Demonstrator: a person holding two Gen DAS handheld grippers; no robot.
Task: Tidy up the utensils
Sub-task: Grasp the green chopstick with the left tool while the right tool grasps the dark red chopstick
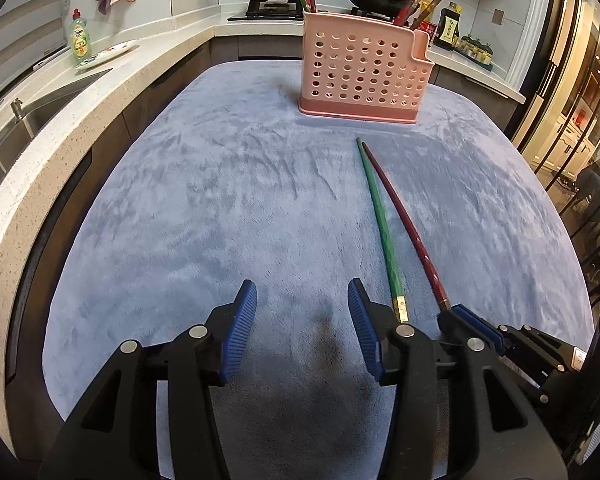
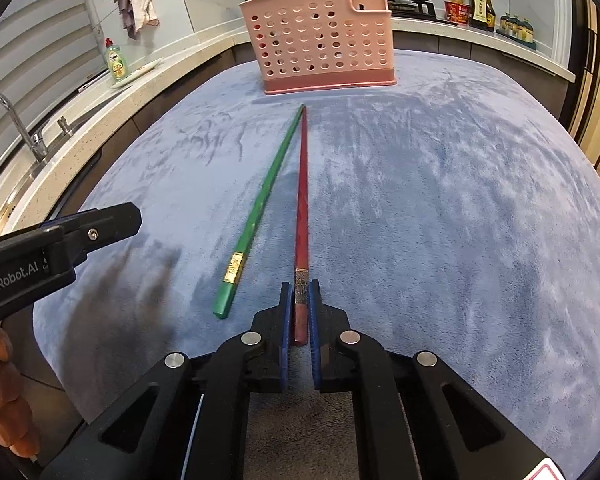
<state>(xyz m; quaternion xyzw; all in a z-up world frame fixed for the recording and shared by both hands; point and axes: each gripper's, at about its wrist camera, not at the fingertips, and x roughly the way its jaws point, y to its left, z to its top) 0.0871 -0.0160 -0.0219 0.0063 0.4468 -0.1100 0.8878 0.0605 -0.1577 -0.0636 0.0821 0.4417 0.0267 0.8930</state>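
- While the right gripper point(image 2: 300, 308) is clenched on the butt end of the red chopstick point(image 2: 302, 200), the stick lies on the blue cloth point(image 2: 440, 220), tip toward the pink holder point(image 2: 320, 48).
- Beside it, the green chopstick point(image 2: 260, 208) lies loose; their tips almost touch near the holder.
- The left gripper point(image 1: 302, 320) stands released and empty.
- Such an end grip may let the stick swing, or drag the green one along.

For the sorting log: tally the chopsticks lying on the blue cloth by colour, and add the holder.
Green chopstick: 1
Red chopstick: 1, its butt end clamped in the right gripper
Pink perforated holder: 1
Total: 3
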